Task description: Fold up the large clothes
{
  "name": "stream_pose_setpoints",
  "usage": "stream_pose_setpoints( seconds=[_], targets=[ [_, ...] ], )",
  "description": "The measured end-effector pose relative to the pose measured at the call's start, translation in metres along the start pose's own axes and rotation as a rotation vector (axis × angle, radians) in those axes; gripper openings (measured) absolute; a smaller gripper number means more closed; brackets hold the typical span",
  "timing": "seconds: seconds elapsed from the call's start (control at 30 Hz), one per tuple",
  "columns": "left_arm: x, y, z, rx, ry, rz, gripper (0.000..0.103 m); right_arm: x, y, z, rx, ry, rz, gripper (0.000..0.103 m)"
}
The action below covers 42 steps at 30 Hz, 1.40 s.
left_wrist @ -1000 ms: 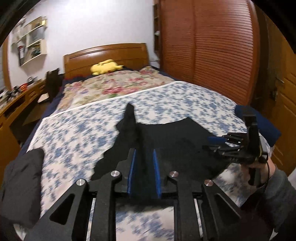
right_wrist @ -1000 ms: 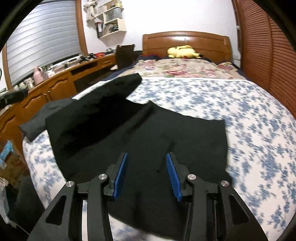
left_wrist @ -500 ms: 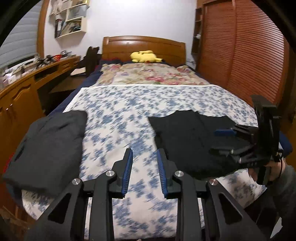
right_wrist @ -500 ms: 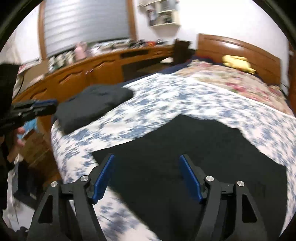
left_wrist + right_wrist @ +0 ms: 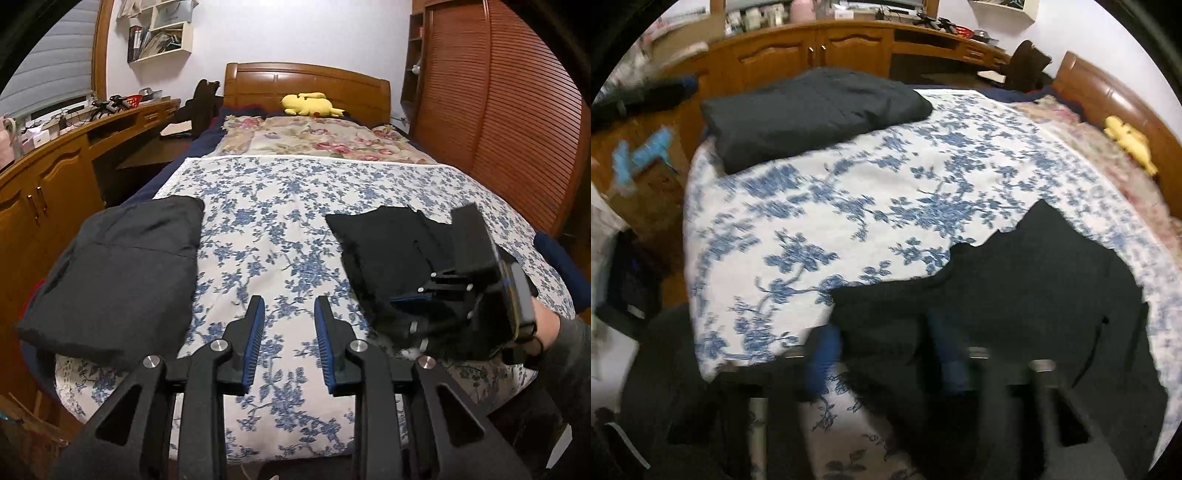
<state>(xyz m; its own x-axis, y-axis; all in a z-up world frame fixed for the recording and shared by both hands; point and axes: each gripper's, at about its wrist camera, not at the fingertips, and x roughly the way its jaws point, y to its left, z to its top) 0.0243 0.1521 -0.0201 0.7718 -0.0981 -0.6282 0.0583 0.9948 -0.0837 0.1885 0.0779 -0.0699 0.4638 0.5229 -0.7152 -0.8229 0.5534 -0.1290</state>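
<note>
A black garment (image 5: 391,254) lies folded on the blue-flowered bedspread (image 5: 280,221) at the right of the bed; it also shows in the right wrist view (image 5: 1027,295). My left gripper (image 5: 290,339) is open and empty above the bed's front edge, left of the garment. My right gripper (image 5: 882,350) is blurred by motion; its blue pads (image 5: 823,354) straddle the garment's near-left corner with a wide gap. In the left wrist view the right gripper (image 5: 424,306) sits at the garment's front edge.
A folded dark grey garment (image 5: 114,266) lies on the bed's front left corner, also in the right wrist view (image 5: 812,114). A yellow plush (image 5: 310,104) sits by the headboard. A wooden desk (image 5: 44,173) runs along the left, a slatted wardrobe (image 5: 509,122) along the right.
The black garment was dropped by the left gripper and now lies flat. My left gripper moved left off it. My right gripper swung left and dropped to the garment's near corner.
</note>
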Motion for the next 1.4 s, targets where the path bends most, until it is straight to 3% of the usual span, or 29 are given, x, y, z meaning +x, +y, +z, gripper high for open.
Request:
stream_pose_setpoints(
  seconds=[0.07,0.3,0.5,0.73,0.87,1.0,1.23,1.3,1.4],
  targets=[
    [0.001,-0.007,0.002,0.007,-0.005,-0.008,0.028,-0.020,-0.003,-0.004,0.006,-0.063,-0.018,0.009],
    [0.006,-0.049,0.018,0.056,-0.028,-0.055,0.028,-0.127,-0.063,-0.027,0.121,-0.260,-0.181,0.007],
    [0.015,-0.094,0.030,0.119,-0.041,-0.090,0.029,-0.194,-0.117,-0.089,0.235,-0.304,-0.325,0.006],
    [0.028,-0.143,0.040,0.179,-0.036,-0.153,0.029,-0.259,-0.142,-0.181,0.407,-0.320,-0.502,0.005],
    [0.038,-0.170,0.041,0.213,-0.023,-0.188,0.029,-0.252,-0.157,-0.241,0.545,-0.194,-0.544,0.005],
    [0.045,-0.192,0.043,0.240,-0.013,-0.211,0.029,-0.230,-0.156,-0.271,0.592,-0.100,-0.535,0.005],
    [0.057,-0.219,0.041,0.279,0.007,-0.238,0.029,-0.230,-0.163,-0.250,0.569,-0.090,-0.565,0.012],
    [0.063,-0.226,0.041,0.288,0.011,-0.245,0.029,-0.238,-0.161,-0.247,0.551,-0.096,-0.589,0.018],
    [0.072,-0.234,0.041,0.295,0.019,-0.258,0.029,-0.246,-0.141,-0.257,0.509,-0.114,-0.637,0.036]
  ],
)
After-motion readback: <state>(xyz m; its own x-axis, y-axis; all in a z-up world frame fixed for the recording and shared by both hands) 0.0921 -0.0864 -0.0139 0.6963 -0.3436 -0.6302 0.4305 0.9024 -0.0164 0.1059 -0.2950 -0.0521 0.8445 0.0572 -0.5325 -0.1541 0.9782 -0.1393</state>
